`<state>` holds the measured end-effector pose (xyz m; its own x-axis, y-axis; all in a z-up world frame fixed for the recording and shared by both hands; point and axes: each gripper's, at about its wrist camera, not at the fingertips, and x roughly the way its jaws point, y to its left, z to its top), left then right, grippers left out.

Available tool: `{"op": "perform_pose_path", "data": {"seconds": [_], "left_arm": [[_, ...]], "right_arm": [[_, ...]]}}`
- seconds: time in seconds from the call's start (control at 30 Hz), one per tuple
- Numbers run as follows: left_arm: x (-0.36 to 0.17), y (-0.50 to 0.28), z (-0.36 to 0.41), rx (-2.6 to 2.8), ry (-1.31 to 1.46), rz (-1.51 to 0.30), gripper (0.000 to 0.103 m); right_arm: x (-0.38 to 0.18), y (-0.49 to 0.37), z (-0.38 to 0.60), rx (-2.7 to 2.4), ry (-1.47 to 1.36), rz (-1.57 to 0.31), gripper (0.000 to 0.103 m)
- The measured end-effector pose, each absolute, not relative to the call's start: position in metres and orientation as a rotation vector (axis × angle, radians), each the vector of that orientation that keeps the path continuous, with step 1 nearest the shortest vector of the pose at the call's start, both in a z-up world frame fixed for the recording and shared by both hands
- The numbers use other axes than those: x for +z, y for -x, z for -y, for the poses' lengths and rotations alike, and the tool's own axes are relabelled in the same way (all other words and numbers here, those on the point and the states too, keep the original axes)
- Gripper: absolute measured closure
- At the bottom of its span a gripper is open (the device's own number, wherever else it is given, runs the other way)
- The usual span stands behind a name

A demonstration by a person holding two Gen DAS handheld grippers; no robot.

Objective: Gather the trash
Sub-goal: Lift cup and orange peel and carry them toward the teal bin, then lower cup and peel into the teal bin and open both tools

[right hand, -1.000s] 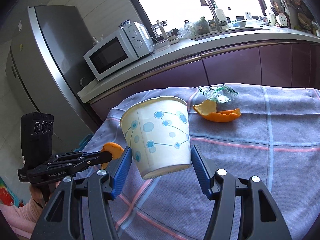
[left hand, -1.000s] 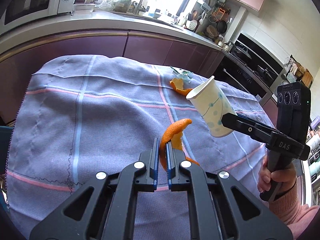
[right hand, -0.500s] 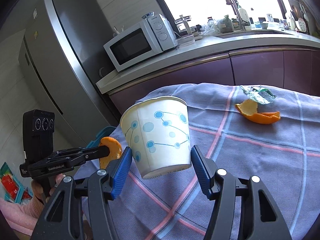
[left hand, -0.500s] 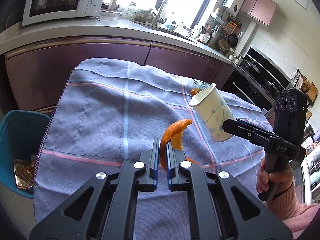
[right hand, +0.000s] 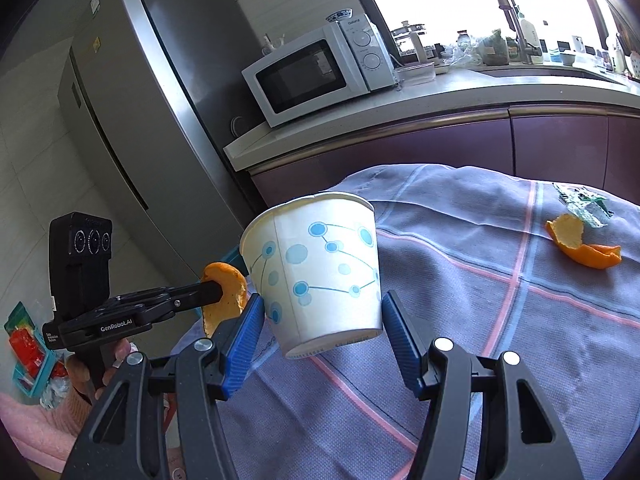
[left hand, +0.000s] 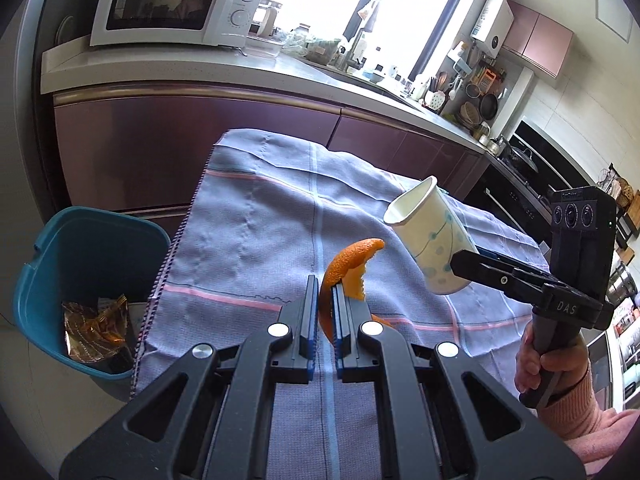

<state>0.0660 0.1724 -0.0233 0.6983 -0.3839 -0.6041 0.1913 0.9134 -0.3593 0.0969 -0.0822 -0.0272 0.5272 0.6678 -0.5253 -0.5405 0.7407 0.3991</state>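
My left gripper [left hand: 325, 286] is shut on a curled orange peel [left hand: 350, 264] and holds it above the cloth-covered table [left hand: 256, 240]. My right gripper [right hand: 322, 312] is shut on a white paper cup with blue dots [right hand: 316, 264], held tilted in the air; the cup also shows in the left wrist view [left hand: 430, 244]. A teal trash bin [left hand: 80, 248] with a crumpled wrapper inside stands on the floor left of the table. A second orange peel [right hand: 580, 240] and a green-and-clear wrapper [right hand: 582, 202] lie on the far side of the table.
Purple cabinets and a counter with a white microwave [left hand: 172, 4] run behind the table. A steel fridge [right hand: 132, 120] stands at the left. The bin sits close to the table's left edge.
Both grippers have swung left, toward the table's left edge, still holding the peel and the cup. The teal bin has come fully into the left wrist view.
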Motion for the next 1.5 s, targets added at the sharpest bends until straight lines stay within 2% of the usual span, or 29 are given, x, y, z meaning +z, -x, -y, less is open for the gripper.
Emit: {"op": "perform_pose_path", "data": {"seconds": [0.9, 1.5], "left_arm": [[-0.006, -0.041, -0.245, -0.164, 0.329, -0.667, 0.096], [-0.013, -0.034, -0.329, 0.019, 0.381, -0.647, 0.096]], "right_arm": [[-0.018, -0.106, 0.001, 0.86, -0.106, -0.733, 0.044], [-0.018, -0.129, -0.062, 0.945, -0.021, -0.768, 0.044]]}}
